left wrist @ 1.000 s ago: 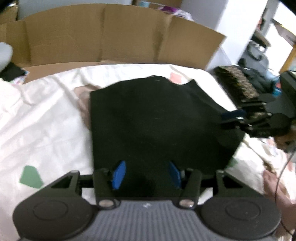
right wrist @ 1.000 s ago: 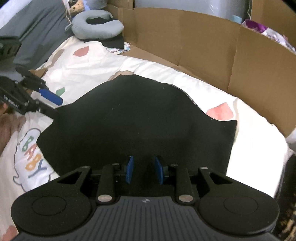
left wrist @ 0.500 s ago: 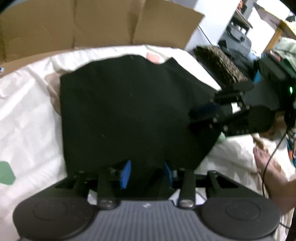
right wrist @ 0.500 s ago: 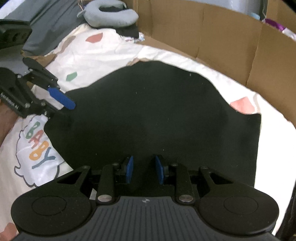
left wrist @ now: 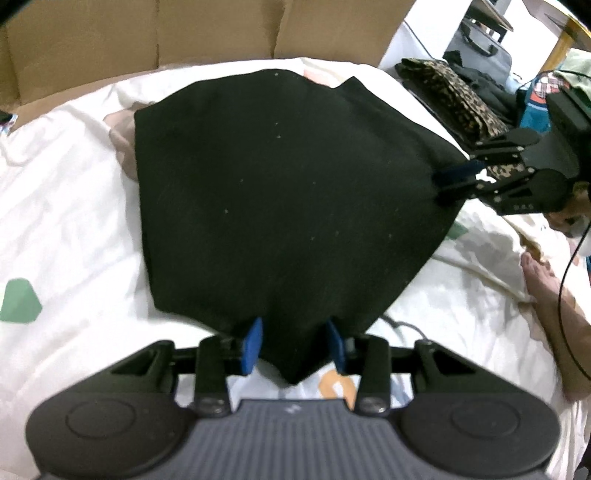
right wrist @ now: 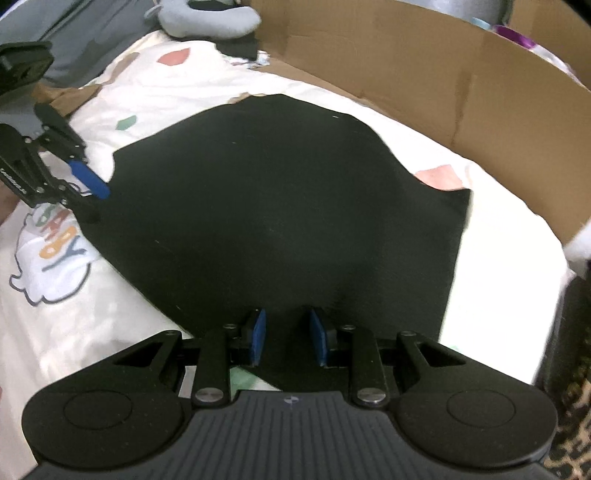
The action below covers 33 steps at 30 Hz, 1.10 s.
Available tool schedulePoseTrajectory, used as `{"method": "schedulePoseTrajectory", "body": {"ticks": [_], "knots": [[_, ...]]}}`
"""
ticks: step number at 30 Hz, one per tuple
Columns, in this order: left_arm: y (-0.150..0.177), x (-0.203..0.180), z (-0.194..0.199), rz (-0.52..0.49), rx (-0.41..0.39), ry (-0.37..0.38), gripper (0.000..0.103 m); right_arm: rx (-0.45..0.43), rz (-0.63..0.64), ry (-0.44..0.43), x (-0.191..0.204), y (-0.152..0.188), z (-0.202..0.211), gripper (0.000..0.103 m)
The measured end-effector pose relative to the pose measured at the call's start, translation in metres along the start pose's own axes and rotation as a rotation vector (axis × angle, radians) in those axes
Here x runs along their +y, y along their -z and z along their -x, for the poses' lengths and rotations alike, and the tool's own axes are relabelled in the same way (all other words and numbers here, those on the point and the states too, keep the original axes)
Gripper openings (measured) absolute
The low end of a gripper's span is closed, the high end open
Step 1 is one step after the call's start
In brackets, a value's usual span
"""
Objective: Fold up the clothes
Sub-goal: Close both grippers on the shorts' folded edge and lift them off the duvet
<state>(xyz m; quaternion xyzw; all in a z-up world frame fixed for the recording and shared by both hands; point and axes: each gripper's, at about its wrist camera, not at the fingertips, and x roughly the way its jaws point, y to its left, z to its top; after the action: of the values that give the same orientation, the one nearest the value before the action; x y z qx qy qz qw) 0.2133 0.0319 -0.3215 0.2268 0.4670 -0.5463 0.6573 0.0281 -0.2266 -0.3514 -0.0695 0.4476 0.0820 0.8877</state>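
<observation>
A black garment [left wrist: 288, 192] lies spread on a bed covered by a white printed sheet [left wrist: 66, 229], with a wall of brown cardboard [right wrist: 443, 85] standing along the bed's far side.

The left hand-held gripper [left wrist: 293, 341] points steeply down at the garment's near corner. Its blue pads [left wrist: 253, 341] sit on either side of a bunched point of black cloth, and the cloth fills the gap between them. Its jaws have just been closing, and they now hold that corner at a middling width. In the right wrist view the same gripper [right wrist: 88, 192] enters from the left edge, its blue fingertip touching the garment's left corner.

The right hand-held gripper [right wrist: 288, 341] also tilts steeply down, over the garment's [right wrist: 280, 214] near edge. Black cloth runs up between its blue pads [right wrist: 258, 339] and spans the narrow gap; the jaws are closed on that fold. In the left wrist view this gripper [left wrist: 452, 182] reaches in from the right and pinches the garment's right-hand corner, pulling the cloth to a point.

The garment hangs taut between the two held corners, its far edge resting on the sheet [right wrist: 166, 92]. A grey neck pillow [right wrist: 210, 18] lies at the bed's far left. A leopard-print fabric item [left wrist: 454, 96] lies beside the bed on the right. A person's bare foot [left wrist: 546, 288] rests on the sheet at the right edge.
</observation>
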Motion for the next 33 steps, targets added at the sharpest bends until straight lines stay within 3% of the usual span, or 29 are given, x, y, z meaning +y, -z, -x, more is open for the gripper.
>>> {"method": "schedulePoseTrajectory", "body": {"ticks": [12,16,20,25,33], "knots": [[0.000,0.002,0.003,0.023,0.021,-0.016,0.042,0.037,-0.147,0.055,-0.032,0.028,0.015,0.031],[0.002,0.005,0.009,0.052,0.021,-0.019,0.040,0.070,-0.205,0.119,-0.040,0.034,0.018,0.032],[0.005,0.013,0.021,0.098,-0.007,-0.016,0.032,0.060,-0.321,0.084,-0.050,0.037,0.028,0.032],[0.008,0.023,0.026,0.163,-0.021,-0.001,0.031,0.048,-0.514,0.003,-0.060,0.040,0.032,0.032],[0.014,0.029,0.010,0.280,0.006,0.089,0.031,0.069,-0.788,-0.154,-0.066,0.059,0.011,0.033]]}}
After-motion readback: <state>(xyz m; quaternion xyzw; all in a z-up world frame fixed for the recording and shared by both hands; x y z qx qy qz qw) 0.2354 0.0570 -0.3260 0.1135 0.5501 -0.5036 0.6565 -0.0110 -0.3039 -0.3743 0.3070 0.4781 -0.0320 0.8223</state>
